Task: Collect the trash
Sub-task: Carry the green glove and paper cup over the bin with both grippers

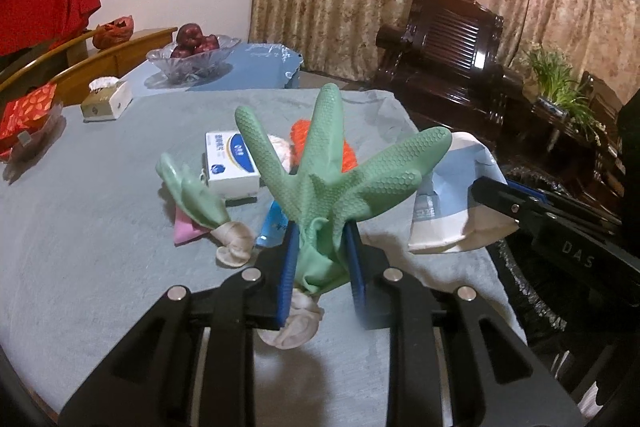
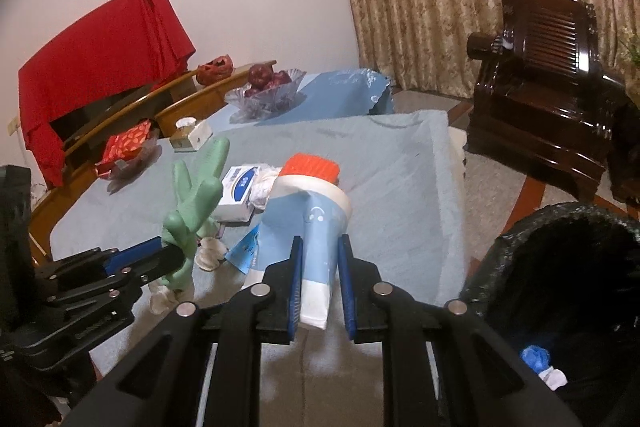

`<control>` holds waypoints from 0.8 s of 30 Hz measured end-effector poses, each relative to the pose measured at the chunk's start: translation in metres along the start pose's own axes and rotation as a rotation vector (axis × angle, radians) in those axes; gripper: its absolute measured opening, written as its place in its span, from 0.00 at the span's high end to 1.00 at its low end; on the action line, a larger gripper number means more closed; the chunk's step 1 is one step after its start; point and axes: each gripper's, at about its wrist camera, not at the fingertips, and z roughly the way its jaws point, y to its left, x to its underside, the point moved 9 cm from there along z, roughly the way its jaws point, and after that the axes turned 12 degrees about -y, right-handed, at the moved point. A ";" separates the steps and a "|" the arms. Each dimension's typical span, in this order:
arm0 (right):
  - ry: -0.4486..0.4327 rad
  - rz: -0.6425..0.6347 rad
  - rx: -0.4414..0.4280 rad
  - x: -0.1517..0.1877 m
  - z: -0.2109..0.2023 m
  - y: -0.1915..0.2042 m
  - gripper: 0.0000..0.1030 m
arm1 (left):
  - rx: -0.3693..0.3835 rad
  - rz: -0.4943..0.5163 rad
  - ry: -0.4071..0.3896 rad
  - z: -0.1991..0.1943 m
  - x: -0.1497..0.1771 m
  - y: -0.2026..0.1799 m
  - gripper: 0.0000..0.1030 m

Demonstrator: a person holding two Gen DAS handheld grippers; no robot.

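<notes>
Your left hand-held gripper (image 1: 320, 259) is clamped on the cuff of a green textured rubber glove (image 1: 336, 167), lifted above the grey-clothed table (image 1: 100, 227). A second green glove (image 1: 192, 195), a white-and-blue cardboard box (image 1: 232, 163) and an orange mesh scrubber (image 1: 344, 147) lie beyond it.

From the right wrist, your right hand-held gripper (image 2: 320, 263) pinches a flattened blue-and-white paper cup (image 2: 308, 227) over the table's near edge. A black-lined trash bin (image 2: 560, 267) stands just right, holding blue and white scraps.

Box (image 2: 239, 193) on table (image 2: 400, 179), glove (image 2: 196, 195) to its left, bin (image 2: 560, 267) right of table
</notes>
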 end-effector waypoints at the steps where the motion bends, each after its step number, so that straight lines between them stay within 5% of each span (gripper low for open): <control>1: -0.006 0.000 0.004 -0.002 -0.003 -0.002 0.83 | 0.002 0.003 -0.006 -0.001 -0.002 -0.003 0.78; 14: -0.111 -0.027 0.103 -0.034 -0.066 -0.040 0.83 | 0.095 0.040 -0.060 -0.006 -0.026 -0.065 0.78; 24: -0.143 0.030 0.271 -0.026 -0.123 -0.119 0.83 | 0.230 0.102 -0.058 0.003 -0.024 -0.151 0.78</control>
